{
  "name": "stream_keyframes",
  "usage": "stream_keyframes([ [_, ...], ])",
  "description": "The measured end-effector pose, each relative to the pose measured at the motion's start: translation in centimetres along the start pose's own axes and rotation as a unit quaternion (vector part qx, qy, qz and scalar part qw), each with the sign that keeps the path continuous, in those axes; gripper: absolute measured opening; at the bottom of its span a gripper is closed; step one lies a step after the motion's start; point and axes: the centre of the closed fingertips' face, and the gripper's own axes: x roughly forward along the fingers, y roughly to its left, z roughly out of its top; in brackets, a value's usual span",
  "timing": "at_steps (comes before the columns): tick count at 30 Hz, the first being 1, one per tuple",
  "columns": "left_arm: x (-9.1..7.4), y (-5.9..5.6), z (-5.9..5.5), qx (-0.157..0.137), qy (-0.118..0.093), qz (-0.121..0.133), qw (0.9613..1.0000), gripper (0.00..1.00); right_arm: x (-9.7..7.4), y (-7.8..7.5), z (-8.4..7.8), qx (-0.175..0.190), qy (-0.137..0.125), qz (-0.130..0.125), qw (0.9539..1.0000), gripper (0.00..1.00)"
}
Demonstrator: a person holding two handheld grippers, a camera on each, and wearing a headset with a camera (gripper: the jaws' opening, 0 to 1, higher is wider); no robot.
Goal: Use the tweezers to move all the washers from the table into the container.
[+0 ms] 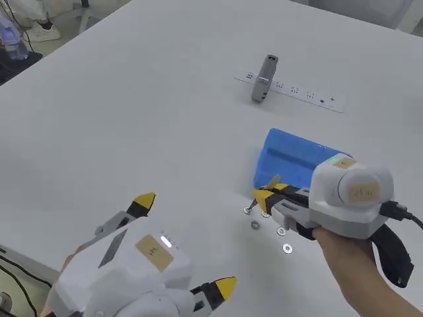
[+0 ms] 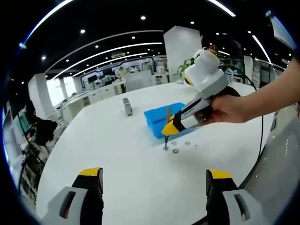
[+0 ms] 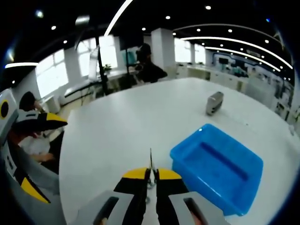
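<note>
Several small metal washers point(image 1: 255, 225) lie on the white table point(image 1: 132, 119) just in front of the blue container point(image 1: 297, 162). My right gripper point(image 1: 266, 195) is shut on thin metal tweezers point(image 3: 150, 161). In the left gripper view the tweezers' tip point(image 2: 165, 143) points down at the table beside the leftmost washer point(image 2: 165, 149); whether it grips that washer I cannot tell. The container point(image 3: 218, 168) has nothing visible inside. My left gripper point(image 1: 184, 244) hovers open at the near left, well apart from the washers point(image 2: 176, 151).
A white power strip point(image 1: 291, 89) lies at the back of the table with a grey device point(image 1: 264, 78) standing on its left end. Other benches and a seated person point(image 2: 40, 133) are off to the left. The table edge runs along the near left.
</note>
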Motion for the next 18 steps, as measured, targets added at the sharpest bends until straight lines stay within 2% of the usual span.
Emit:
stream_keyframes([
  [6, 0.0, -0.1, 0.0, 0.0, -0.002, -0.002, 1.0, 0.96, -0.1, 0.1, 0.5, 0.01, 0.005, 0.002, 0.9999, 0.02],
  [10, 0.0, 0.0, 0.1, 0.0, -0.005, 0.0, 1.0, 0.97, -1.3, -0.1, 2.6, 0.002, -0.013, -0.003, 0.9999, 0.02],
  [18, 0.0, -0.1, 0.1, 0.002, -0.003, -0.001, 1.0, 0.99, -3.0, -1.2, 5.0, -0.024, -0.037, -0.011, 0.999, 0.02],
])
